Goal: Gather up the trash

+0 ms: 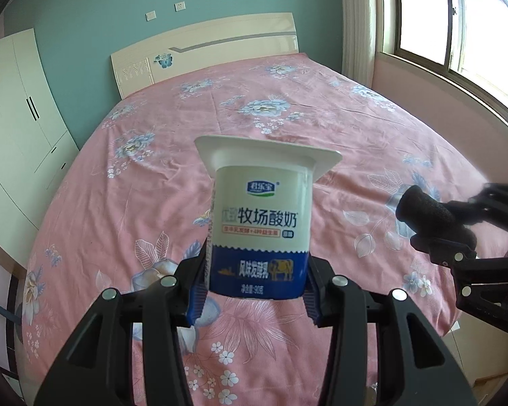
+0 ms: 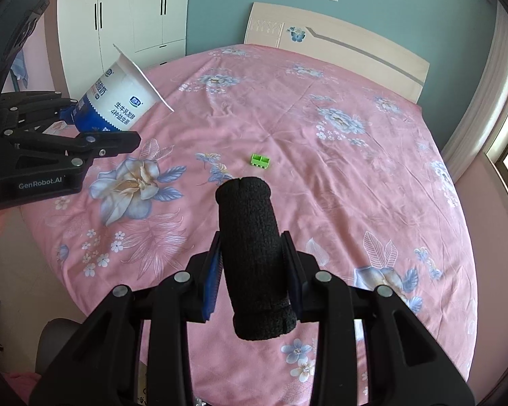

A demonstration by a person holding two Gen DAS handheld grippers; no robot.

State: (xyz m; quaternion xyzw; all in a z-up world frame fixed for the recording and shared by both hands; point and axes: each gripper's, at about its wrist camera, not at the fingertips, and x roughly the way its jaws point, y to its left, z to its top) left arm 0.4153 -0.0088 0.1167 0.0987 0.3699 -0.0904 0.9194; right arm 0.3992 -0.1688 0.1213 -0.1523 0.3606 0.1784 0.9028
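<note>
left gripper [image 1: 257, 291]: my fingers clamp yogurt cup [image 1: 259, 223], upright
right gripper [image 2: 254, 270]: my fingers clamp black roll [image 2: 250, 247]
bed [image 2: 321, 169]: green block [image 2: 260, 161] lying loose

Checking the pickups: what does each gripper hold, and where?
Left gripper clamps the yogurt cup near its base. Right gripper clamps the black knit roll around its lower half.

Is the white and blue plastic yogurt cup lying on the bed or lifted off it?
Lifted. The left gripper clamps the yogurt cup above the pink floral bedsheet.
</note>
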